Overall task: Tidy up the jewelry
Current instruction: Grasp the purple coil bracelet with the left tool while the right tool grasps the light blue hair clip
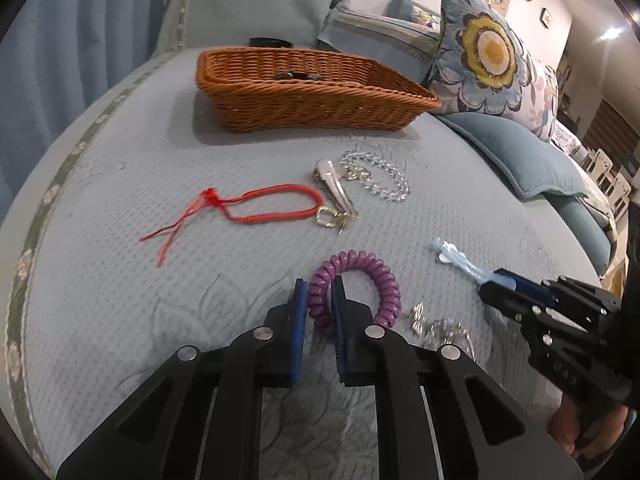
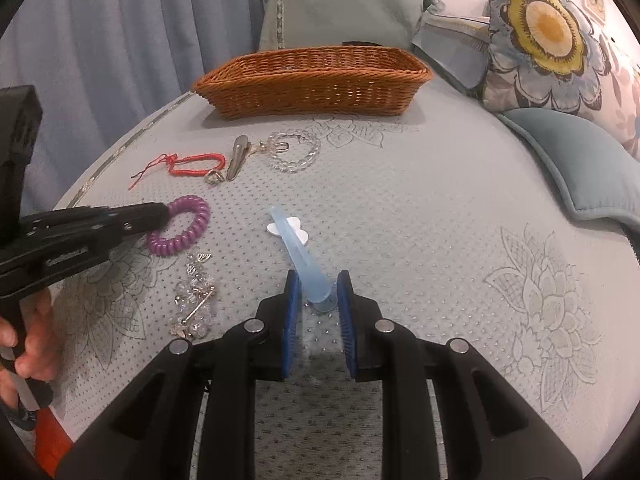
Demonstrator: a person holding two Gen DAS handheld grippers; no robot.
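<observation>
A: Where the bedspread (image 2: 420, 208) curves off toward the curtain (image 2: 120, 32), how close does the jewelry lie to the edge?

B: The red cord bracelet (image 1: 256, 206) sits nearest that trimmed border, its loose tails pointing toward it. Beside its far end lies a silver hair clip (image 1: 336, 188), touching a gold clasp, and just past that a clear bead bracelet (image 1: 380, 178). All three are between the grippers and the wicker basket (image 1: 304, 92).

A: And the basket itself?

B: Near the far end of the bed, in front of a grey-green pillow (image 2: 344, 12). Bare quilt stretches to its right as far as the blue cushion (image 2: 576, 160) and the floral pillow (image 2: 552, 36).

A: The left gripper (image 1: 320, 300)?

B: Its blue pads are closed on one side of the purple coil bracelet (image 1: 356, 288); the coil's wall is pinched between them while the rest of the loop lies on the quilt.

A: The right gripper (image 2: 318, 300)?

B: Its fingers stand apart, straddling the near end of the pale blue hair clip (image 2: 300, 252) without clearly touching it. The clip lies pointing away over a white butterfly-shaped piece.

A: Anything between the two?

B: A small heap of crystal and silver jewelry (image 2: 194, 300), just beside the purple coil.
</observation>
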